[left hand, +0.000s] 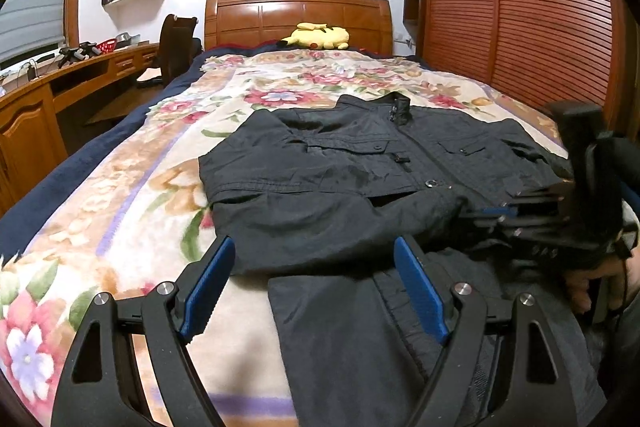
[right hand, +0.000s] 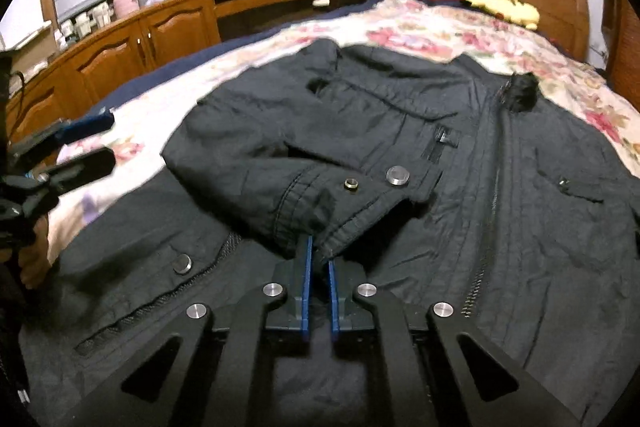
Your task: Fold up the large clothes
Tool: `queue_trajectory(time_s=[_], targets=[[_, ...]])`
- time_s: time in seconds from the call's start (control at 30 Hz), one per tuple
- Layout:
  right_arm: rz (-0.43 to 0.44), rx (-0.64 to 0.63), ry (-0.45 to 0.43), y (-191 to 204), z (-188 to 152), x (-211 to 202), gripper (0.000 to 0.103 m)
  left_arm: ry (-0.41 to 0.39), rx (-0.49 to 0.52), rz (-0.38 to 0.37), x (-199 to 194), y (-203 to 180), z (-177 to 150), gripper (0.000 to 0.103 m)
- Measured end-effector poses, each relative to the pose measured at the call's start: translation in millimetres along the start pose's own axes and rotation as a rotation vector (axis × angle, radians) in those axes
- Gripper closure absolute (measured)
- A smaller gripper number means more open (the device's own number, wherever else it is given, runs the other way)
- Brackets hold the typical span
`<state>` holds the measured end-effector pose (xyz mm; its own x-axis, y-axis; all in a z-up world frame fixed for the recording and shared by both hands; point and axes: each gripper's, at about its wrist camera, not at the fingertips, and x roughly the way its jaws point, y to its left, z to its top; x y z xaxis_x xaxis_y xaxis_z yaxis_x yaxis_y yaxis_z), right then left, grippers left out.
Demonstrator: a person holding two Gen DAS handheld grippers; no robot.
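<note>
Lengthwise, the black jacket [left hand: 360,163] lay on the floral bedspread [left hand: 132,195], collar toward the headboard [left hand: 296,17]. Right gripper [right hand: 319,259] pinched its sleeve cuff [right hand: 344,203]; left gripper [left hand: 316,283] gaped empty.

Black jacket [right hand: 500,187] front up on floral bedspread, zipped, one sleeve [right hand: 280,167] folded across chest

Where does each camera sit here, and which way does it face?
Left wrist: on the left tongs, open above the bed's foot, facing the headboard across the jacket; the right tongs and a hand show at right.
Right wrist: on the right tongs, low over the jacket, shut on its cuff, facing the desk; the left tongs show at left.
Shared: jacket, bed, headboard, yellow plush.
</note>
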<state>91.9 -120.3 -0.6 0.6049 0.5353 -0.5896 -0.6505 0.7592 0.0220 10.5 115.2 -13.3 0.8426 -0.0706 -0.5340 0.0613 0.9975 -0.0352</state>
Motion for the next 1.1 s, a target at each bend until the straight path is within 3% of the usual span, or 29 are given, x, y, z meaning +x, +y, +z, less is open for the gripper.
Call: queue_trajectory(time_s=[0.13,0.53,0.8,0.93,1.1], targets=[[0.002,0.041,-0.082,-20,0,-33,0.098,-0.002,0.010,-0.012,-1,-8,2,0.021],[-0.224,0.115,-0.262,-83,-33,-116,0.099,-0.035,0.025,-0.055,-5,-27,12,0.021],[-0.327,0.101,-0.271,-63,-66,-129,0.099,-0.031,0.046,-0.058,-1,-35,13,0.021],[-0.364,0.092,-0.279,-24,-63,-141,0.099,-0.025,0.035,-0.070,1,-34,12,0.021],[-0.429,0.081,-0.235,-18,-65,-140,0.099,-0.020,0.028,-0.089,3,-35,14,0.021]])
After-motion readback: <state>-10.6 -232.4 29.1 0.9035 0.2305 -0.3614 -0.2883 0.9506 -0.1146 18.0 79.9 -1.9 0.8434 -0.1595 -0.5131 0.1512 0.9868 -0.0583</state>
